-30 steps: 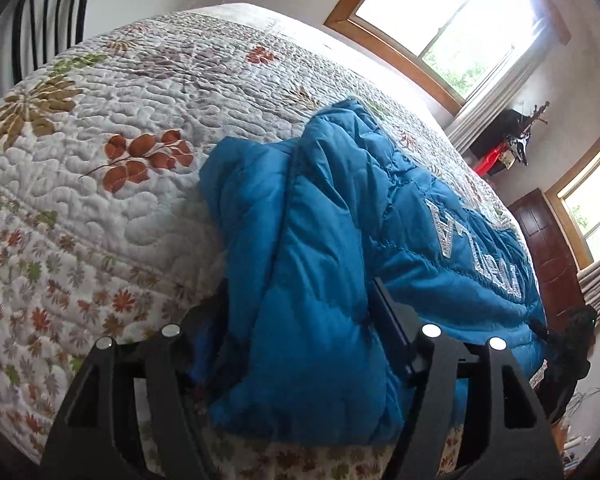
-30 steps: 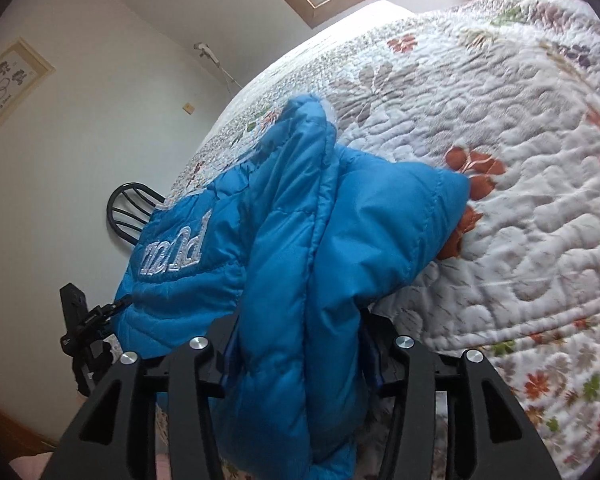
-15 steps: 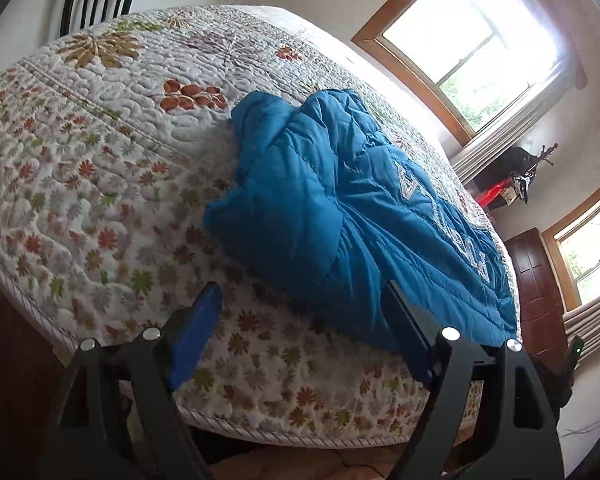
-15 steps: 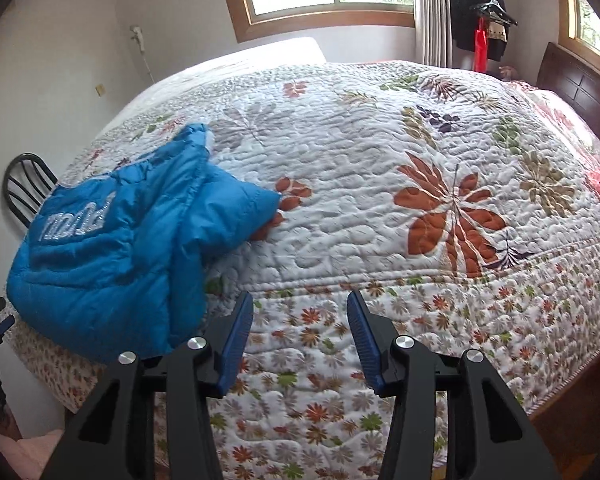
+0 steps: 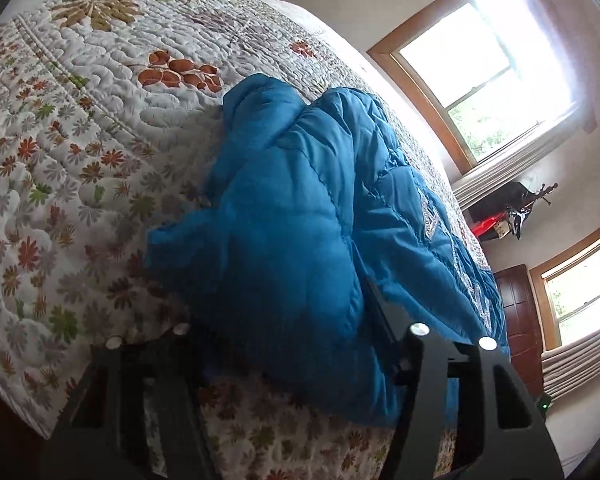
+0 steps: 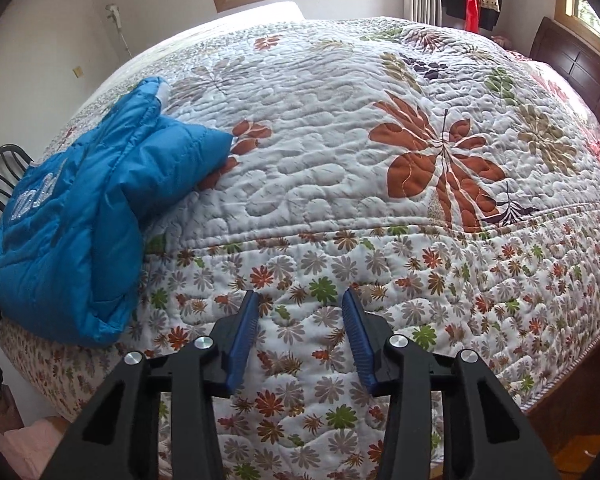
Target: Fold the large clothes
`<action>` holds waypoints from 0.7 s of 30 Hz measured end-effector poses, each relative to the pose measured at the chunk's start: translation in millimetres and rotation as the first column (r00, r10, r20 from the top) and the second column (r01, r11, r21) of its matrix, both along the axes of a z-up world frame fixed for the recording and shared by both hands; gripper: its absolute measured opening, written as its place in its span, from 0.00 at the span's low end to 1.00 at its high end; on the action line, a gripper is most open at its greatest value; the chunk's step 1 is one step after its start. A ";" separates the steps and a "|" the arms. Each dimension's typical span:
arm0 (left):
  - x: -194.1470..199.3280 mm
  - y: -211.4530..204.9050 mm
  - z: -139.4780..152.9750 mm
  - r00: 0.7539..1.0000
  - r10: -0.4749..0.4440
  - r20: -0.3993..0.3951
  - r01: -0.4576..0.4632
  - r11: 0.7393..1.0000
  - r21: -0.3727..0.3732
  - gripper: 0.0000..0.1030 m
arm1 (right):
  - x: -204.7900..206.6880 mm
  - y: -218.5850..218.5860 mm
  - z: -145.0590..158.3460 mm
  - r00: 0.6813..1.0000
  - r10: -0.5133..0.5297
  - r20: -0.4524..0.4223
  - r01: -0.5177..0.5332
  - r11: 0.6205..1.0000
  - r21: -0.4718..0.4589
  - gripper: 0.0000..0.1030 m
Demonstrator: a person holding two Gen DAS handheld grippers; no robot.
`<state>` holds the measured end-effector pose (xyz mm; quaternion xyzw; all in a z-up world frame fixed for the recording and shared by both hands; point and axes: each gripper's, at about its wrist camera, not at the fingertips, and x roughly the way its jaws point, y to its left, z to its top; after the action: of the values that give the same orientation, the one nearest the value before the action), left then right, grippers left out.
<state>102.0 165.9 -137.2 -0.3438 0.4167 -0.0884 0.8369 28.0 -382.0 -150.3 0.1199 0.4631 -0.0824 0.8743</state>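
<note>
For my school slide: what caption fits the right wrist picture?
Open right gripper hovers over the quilt, apart from the blue jacket.

My left camera sits low at the quilted bed (image 5: pixel 72 128) edge, close against the blue jacket (image 5: pixel 284 220), facing the windows. My right camera stands farther back and higher, looking across the quilted bed (image 6: pixel 340 140). Both views share the blue jacket (image 6: pixel 80 216) and quilt

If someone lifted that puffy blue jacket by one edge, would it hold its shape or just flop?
The blue jacket would probably flop: it already slumps in soft folds over the edge of the bed. Its quilted, puffy panels suggest it is light for its bulk. The smooth, slightly shiny shell may slide on the quilt.
</note>
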 end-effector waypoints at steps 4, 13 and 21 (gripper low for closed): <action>-2.2 1.9 -5.9 1.000 0.021 0.014 -0.021 0.999 -0.029 0.41 | 4.4 7.4 -1.0 1.000 0.005 -0.007 -0.005 0.999 -0.050 0.45; -14.4 -1.9 6.3 0.996 0.049 0.072 -0.047 0.999 -0.020 0.27 | -0.6 3.0 -0.3 1.000 0.008 0.027 -0.008 1.000 -0.018 0.46; -25.3 -27.3 60.4 0.979 0.028 0.204 -0.053 0.991 0.119 0.23 | -9.5 -8.2 7.8 0.998 0.020 0.064 -0.024 0.998 0.059 0.44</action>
<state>76.7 138.6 -76.8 -0.2890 0.3274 -0.0796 0.8961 18.6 -390.2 -142.5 0.1433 0.4389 -0.0550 0.8853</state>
